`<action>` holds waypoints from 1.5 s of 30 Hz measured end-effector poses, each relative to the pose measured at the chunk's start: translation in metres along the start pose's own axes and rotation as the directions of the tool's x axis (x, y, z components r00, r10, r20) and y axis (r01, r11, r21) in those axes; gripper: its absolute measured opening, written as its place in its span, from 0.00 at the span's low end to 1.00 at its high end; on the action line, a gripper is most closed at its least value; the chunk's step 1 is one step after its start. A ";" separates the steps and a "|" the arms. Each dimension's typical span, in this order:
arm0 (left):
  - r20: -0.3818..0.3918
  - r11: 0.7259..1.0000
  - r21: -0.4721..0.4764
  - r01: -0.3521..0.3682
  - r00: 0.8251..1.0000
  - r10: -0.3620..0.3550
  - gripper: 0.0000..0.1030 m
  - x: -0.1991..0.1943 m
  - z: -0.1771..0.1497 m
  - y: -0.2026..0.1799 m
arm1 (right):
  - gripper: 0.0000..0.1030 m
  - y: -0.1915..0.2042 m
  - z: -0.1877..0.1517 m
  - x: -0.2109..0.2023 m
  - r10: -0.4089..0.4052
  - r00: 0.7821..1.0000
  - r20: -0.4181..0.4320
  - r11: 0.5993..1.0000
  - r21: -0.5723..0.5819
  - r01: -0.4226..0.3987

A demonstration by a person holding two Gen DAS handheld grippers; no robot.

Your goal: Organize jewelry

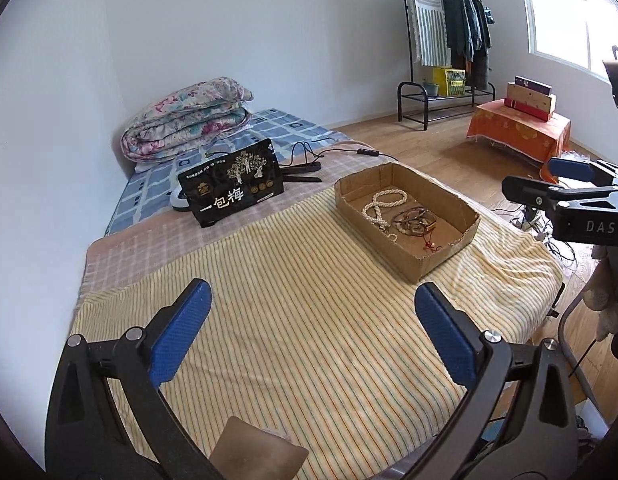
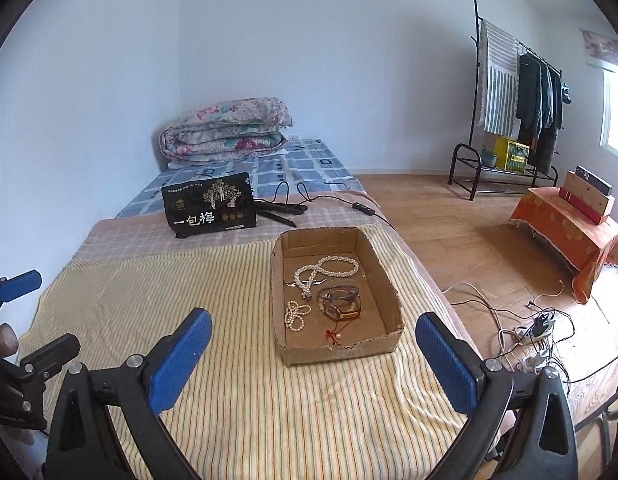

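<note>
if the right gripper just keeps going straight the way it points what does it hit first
Most likely the cardboard box: its torn near wall lies ahead of the open right gripper, over the striped towel. Depth is unclear.

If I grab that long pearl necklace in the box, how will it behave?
The pearl necklace lies in loose loops, so it will likely hang floppy. Round beads may slip between the pads. It touches the bangles, so it might drag them.
</note>
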State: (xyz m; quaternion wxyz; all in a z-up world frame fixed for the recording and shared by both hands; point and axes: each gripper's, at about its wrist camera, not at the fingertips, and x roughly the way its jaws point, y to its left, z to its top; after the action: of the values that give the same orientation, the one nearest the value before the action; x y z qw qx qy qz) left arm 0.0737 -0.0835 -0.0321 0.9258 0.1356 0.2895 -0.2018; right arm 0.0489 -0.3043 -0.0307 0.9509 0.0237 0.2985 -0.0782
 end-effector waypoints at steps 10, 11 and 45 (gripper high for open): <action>-0.009 1.000 -0.021 -0.005 1.000 0.004 1.00 0.000 -0.003 0.004 | 1.00 0.005 -0.001 -0.002 0.004 1.000 0.005 1.000 -0.010 -0.004; -0.010 1.000 -0.024 -0.007 1.000 0.006 1.00 0.000 -0.002 0.005 | 1.00 0.006 -0.001 -0.003 0.004 1.000 0.005 1.000 -0.013 -0.004; -0.020 0.999 -0.050 -0.018 1.000 0.017 1.00 0.001 -0.006 0.010 | 1.00 0.018 -0.003 -0.005 0.007 1.000 0.013 0.999 -0.050 -0.007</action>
State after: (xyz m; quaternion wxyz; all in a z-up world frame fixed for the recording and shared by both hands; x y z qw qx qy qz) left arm 0.0764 -0.0727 -0.0358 0.9276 0.1169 0.3026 -0.1851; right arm 0.0460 -0.2854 -0.0298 0.9534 0.0007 0.2940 -0.0676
